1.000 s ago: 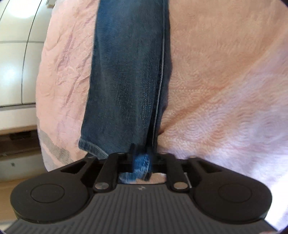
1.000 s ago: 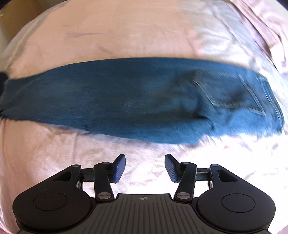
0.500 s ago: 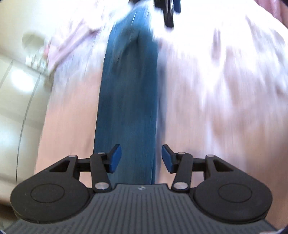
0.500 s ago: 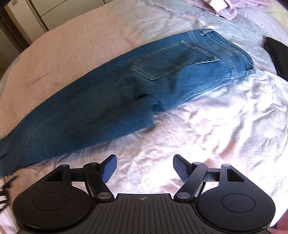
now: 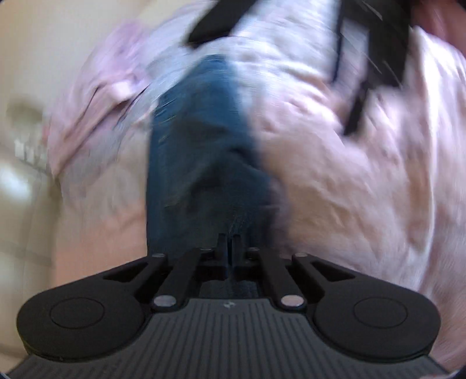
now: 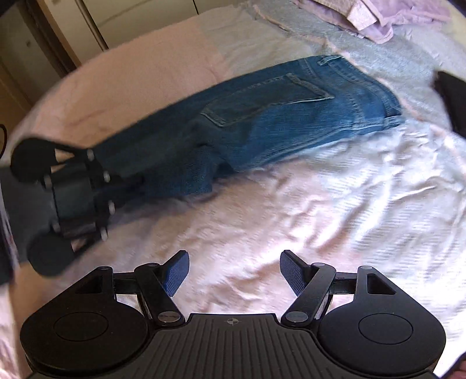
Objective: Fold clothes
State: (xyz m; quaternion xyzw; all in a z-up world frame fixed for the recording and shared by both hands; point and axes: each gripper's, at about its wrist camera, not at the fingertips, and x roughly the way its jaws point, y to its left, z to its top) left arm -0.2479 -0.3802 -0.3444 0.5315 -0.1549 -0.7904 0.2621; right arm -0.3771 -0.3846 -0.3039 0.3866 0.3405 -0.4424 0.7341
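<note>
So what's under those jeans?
The jeans lie on a pink blanket, which shows all round them; whatever lies directly beneath the denim is covered. The left gripper, shut, is at the leg end, but blur hides whether it pinches cloth.

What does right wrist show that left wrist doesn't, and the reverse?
Right wrist only: the jeans' back pocket and waistband, the lilac clothes at the top, the right gripper open over bare blanket, and the left gripper seen from outside at the leg end. Left wrist only: its own fingers shut; whether they pinch denim is unclear in the blur. Both: the jeans on the pink blanket.
</note>
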